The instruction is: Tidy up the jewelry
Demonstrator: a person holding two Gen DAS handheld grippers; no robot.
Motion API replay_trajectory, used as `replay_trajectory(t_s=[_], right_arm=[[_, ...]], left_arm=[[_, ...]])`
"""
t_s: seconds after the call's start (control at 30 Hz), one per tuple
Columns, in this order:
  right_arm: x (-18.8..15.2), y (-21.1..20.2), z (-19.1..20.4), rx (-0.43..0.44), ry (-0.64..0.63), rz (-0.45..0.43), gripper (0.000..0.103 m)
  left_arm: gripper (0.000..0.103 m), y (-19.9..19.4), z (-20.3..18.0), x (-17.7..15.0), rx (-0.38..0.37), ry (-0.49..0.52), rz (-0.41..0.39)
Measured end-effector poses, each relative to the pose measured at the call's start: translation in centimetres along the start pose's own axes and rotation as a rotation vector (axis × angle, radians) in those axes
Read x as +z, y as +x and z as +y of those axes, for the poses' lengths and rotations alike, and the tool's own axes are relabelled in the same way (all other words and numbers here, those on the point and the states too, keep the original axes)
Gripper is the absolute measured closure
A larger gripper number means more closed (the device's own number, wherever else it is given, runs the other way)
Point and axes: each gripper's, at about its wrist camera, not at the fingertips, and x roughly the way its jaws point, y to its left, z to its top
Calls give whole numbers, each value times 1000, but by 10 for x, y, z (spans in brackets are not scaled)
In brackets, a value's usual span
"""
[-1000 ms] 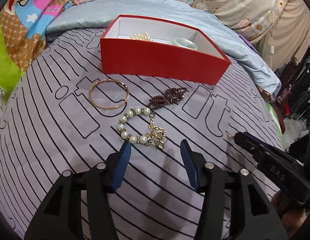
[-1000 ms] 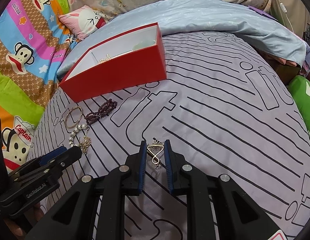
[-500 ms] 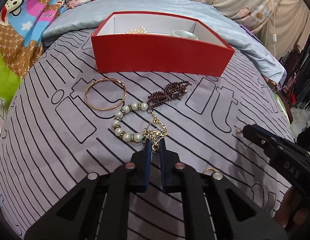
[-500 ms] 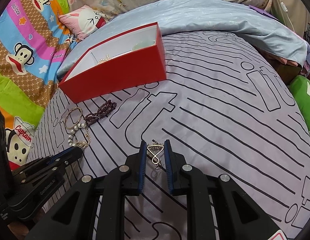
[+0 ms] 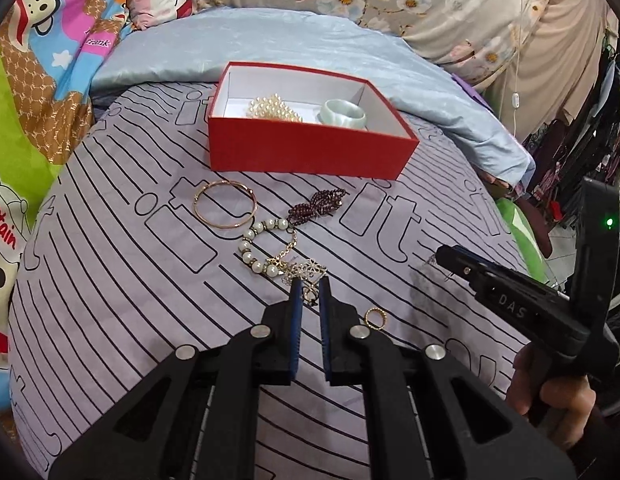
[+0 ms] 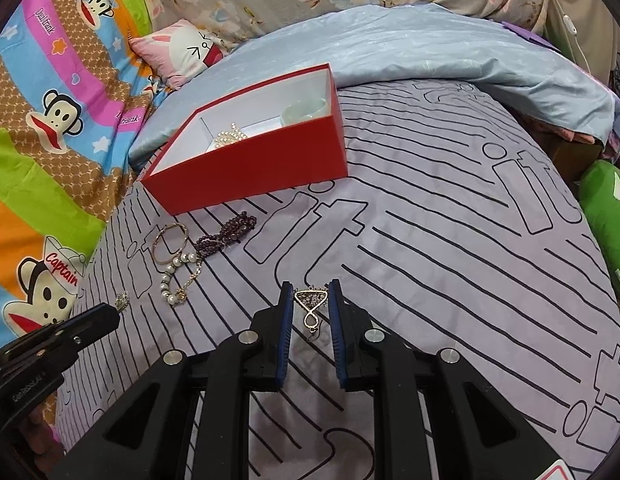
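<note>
My left gripper [image 5: 310, 285] is shut on a small gold flower charm [image 5: 308, 274] and holds it just above the striped bedcover. Beside it on the cover lie a pearl bracelet with a gold chain [image 5: 256, 250], a gold bangle [image 5: 224, 208], a dark red bead bracelet [image 5: 318, 205] and a gold ring [image 5: 375, 318]. Further back stands the red box [image 5: 310, 152], which holds a pearl cluster [image 5: 274, 108] and a pale green bangle [image 5: 342, 113]. My right gripper [image 6: 310, 300] is shut on a gold triangle pendant [image 6: 310, 305], low over the cover.
The grey striped bedcover [image 6: 450, 240] spreads wide to the right of the box. A folded light blue blanket [image 6: 410, 52] lies behind the box. Cartoon-print bedding [image 6: 50, 120] lines the left side, and a green cushion [image 6: 606, 208] sits at the right edge.
The left gripper moved up to the gold charm cluster, closed on it and then rose, so the box interior shows more. The right gripper kept still with its pendant.
</note>
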Motion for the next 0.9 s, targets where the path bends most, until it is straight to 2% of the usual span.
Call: replay_trajectory(t_s=[0.23, 0.37, 0.5, 0.77, 0.9], right_arm=[[27, -17, 15, 45, -51, -49, 87], [56, -25, 26, 85, -94, -88, 87], [95, -22, 37, 136, -121, -111, 87], [167, 32, 60, 137, -167, -96, 87], [189, 74, 69, 123, -176, -58, 87]], left_arm=[[96, -12, 11, 22, 10, -38, -56], [96, -15, 17, 49, 13, -47, -94], [96, -10, 18, 89, 8, -29, -139], [96, 37, 21, 179, 23, -12, -171], [96, 69, 25, 207, 28, 4, -150]])
